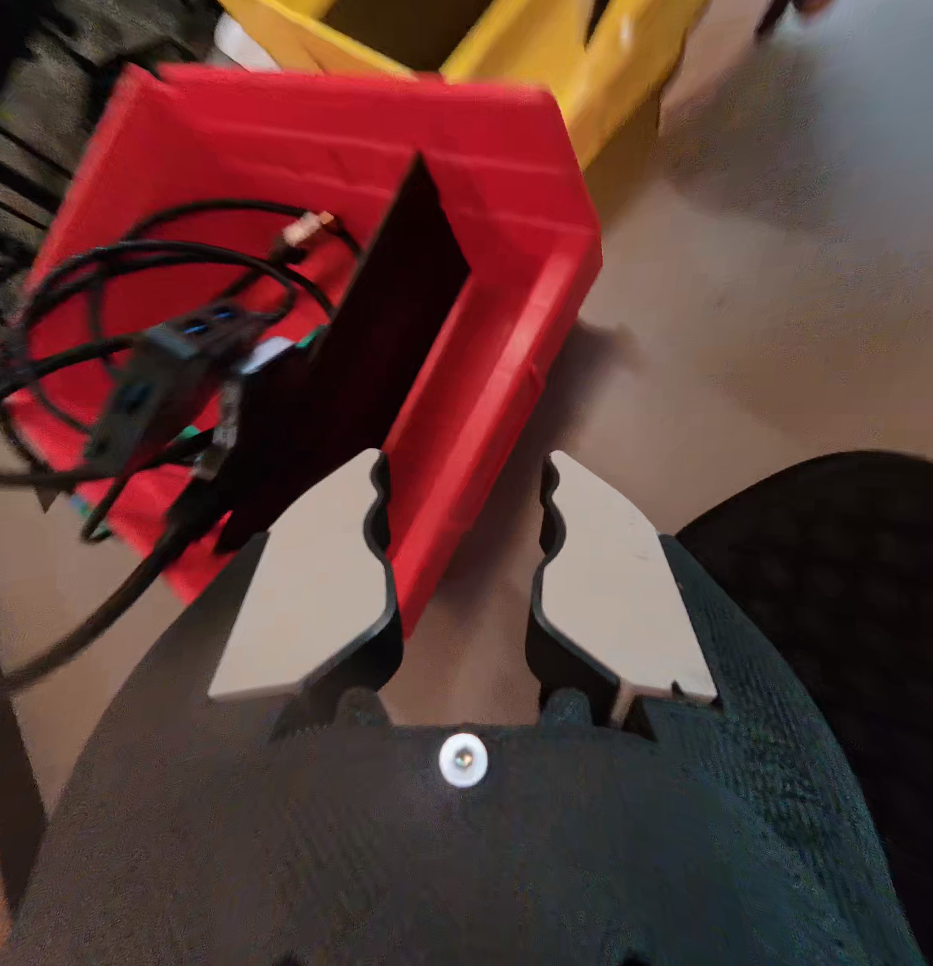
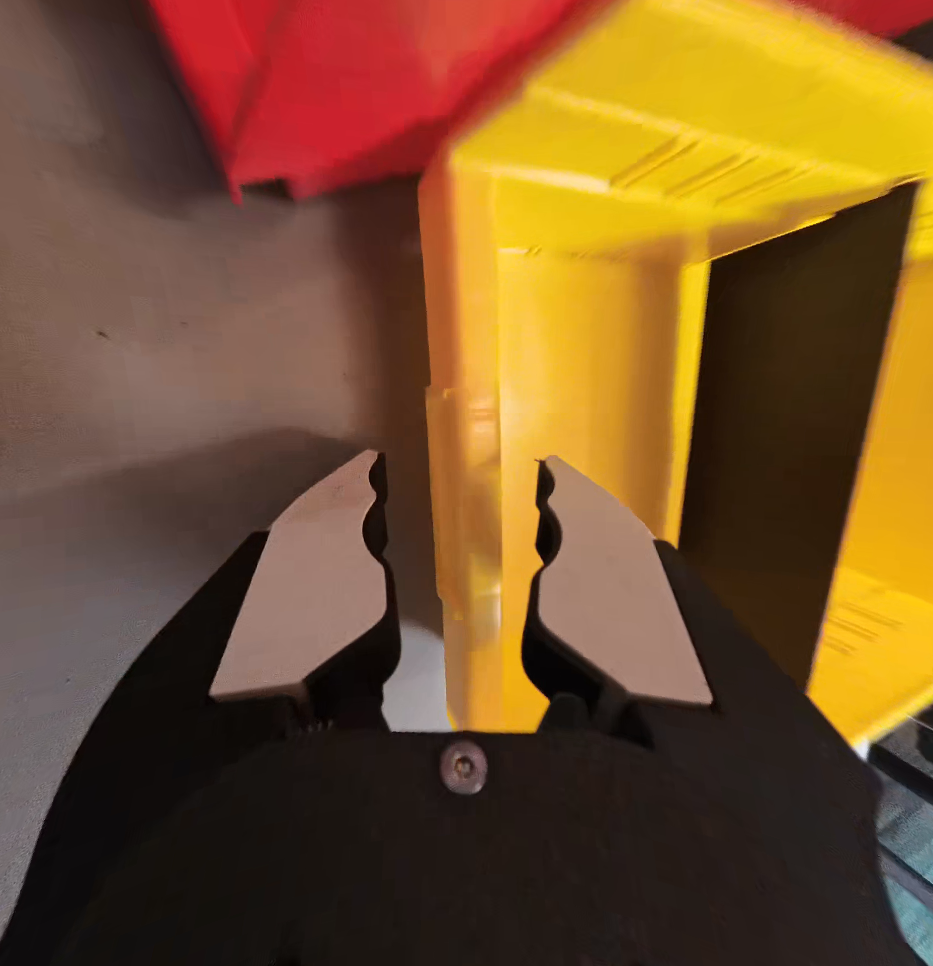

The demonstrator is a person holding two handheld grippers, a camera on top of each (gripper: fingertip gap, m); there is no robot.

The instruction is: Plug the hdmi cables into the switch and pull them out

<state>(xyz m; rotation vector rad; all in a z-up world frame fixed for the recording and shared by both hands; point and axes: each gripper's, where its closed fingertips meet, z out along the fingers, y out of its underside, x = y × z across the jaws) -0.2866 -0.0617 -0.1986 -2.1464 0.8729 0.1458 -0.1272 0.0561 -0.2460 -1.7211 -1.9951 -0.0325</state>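
Observation:
In the left wrist view a red bin (image 1: 506,334) holds a dark switch box (image 1: 156,387) with blue ports and several coiled black cables (image 1: 203,256). One cable ends in a metal plug (image 1: 310,227). A black divider (image 1: 396,324) splits the bin. My left gripper (image 1: 464,460) is open and empty, its left finger over the bin's near corner. In the right wrist view my right gripper (image 2: 461,460) is open and empty, with the corner of a yellow bin (image 2: 584,366) between its fingers. No cables or switch show in that view.
The bins stand on a beige table (image 1: 767,261). The yellow bin (image 1: 558,52) sits behind the red one, and the red bin (image 2: 349,94) shows at the top of the right wrist view. A black divider (image 2: 798,418) stands in the yellow bin. A black rounded object (image 1: 845,575) lies at right. Across from one pair of fingers to the other is roughly 20 cm.

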